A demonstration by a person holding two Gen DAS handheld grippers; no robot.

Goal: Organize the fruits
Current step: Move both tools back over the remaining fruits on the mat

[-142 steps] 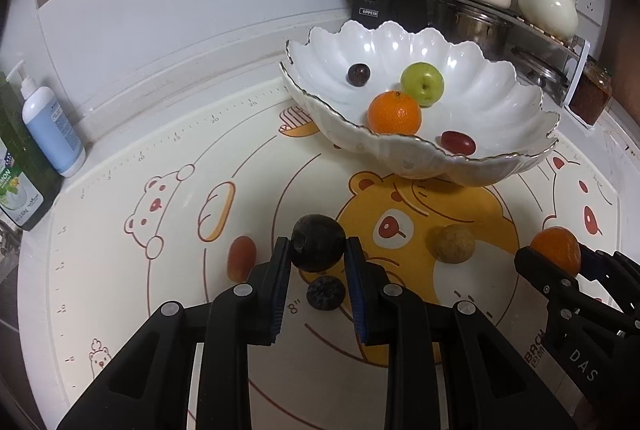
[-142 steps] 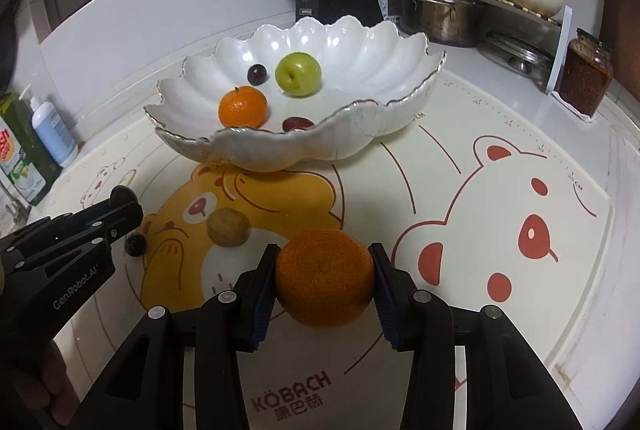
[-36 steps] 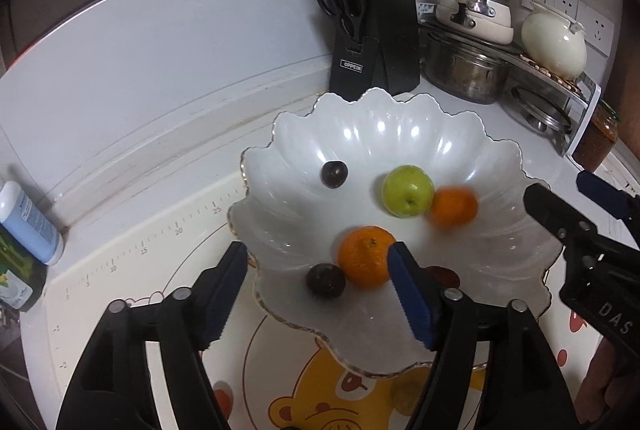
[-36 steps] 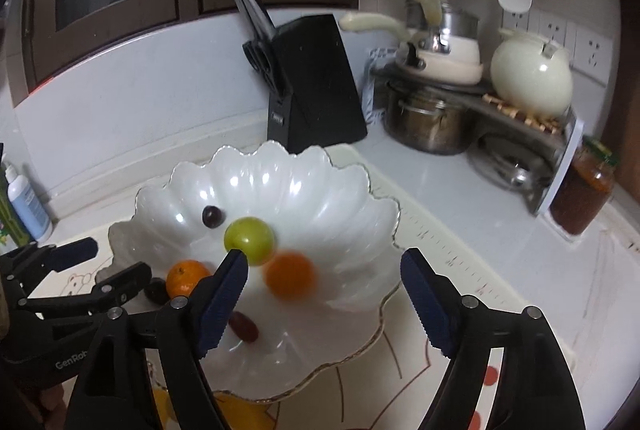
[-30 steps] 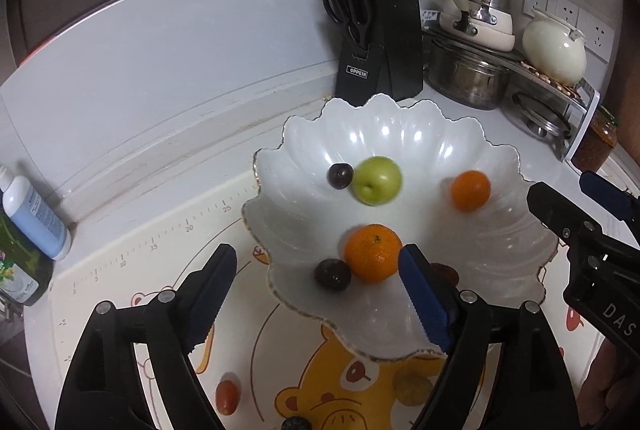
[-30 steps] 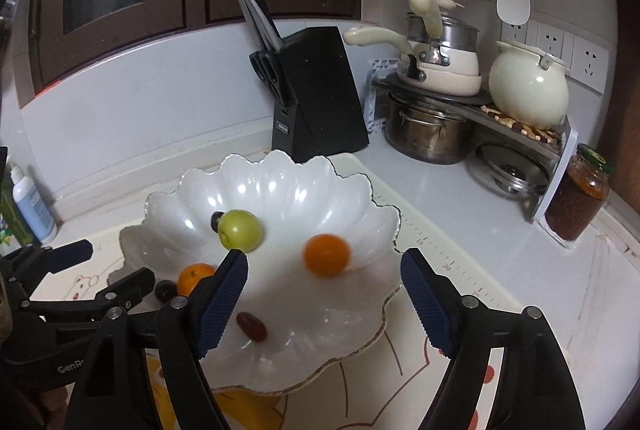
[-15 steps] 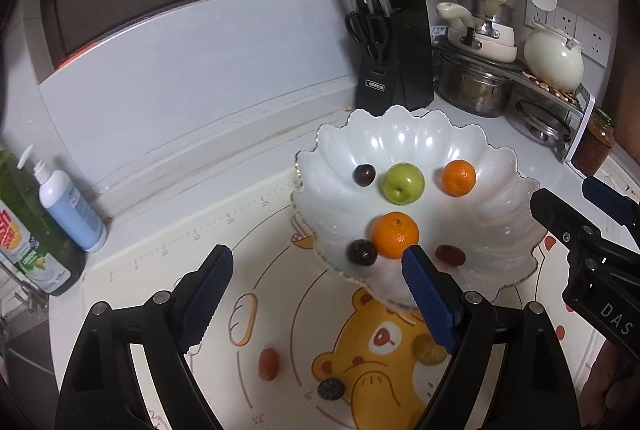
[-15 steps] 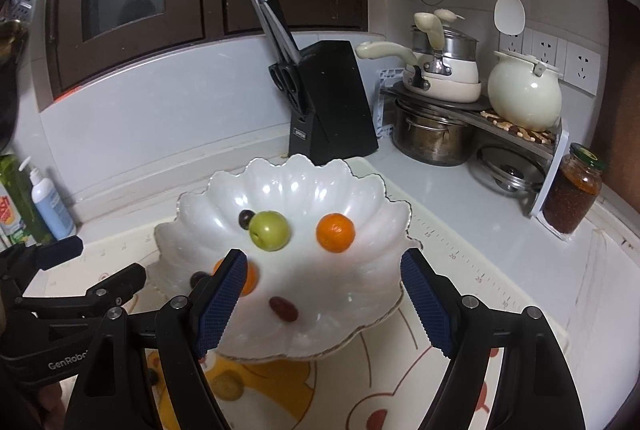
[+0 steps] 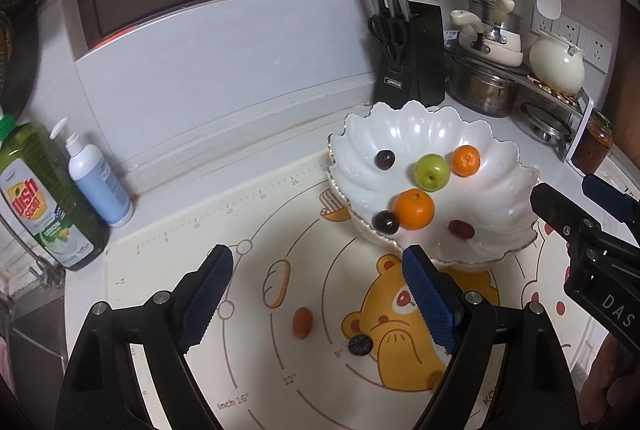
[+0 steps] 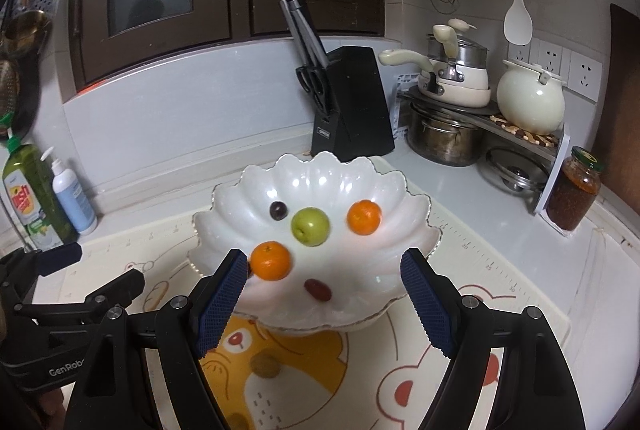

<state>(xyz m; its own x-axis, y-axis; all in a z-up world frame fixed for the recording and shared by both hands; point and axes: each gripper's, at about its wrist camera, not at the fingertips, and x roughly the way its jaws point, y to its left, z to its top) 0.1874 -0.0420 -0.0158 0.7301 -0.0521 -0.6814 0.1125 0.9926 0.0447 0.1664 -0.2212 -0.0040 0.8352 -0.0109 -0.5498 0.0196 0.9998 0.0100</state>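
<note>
A white scalloped bowl (image 9: 516, 189) (image 10: 248, 185) holds two oranges (image 9: 414, 209) (image 10: 364, 217), a green apple (image 9: 431, 171) (image 10: 310, 226), two dark plums (image 9: 385, 222) (image 10: 277, 210) and a red grape (image 9: 461, 229) (image 10: 318, 290). On the bear mat lie a red grape (image 9: 302, 322), a small dark fruit (image 9: 359, 344) and a brownish round fruit (image 10: 265, 365). My left gripper (image 9: 318, 298) hangs open above the mat, nothing between its fingers. My right gripper (image 10: 322, 300) stands open in front of the bowl, empty too.
A knife block (image 9: 410, 57) stands behind the bowl. Pots and a cream kettle (image 10: 532, 101) sit on a rack at the right, next to a jar (image 10: 574, 189). A dish soap bottle (image 9: 38, 197) and a pump bottle (image 9: 98, 177) stand at the left.
Both grippers have drawn back and up from the bowl, empty. The dropped orange rolled to rest beside the green apple. More of the mat and its loose fruits show now.
</note>
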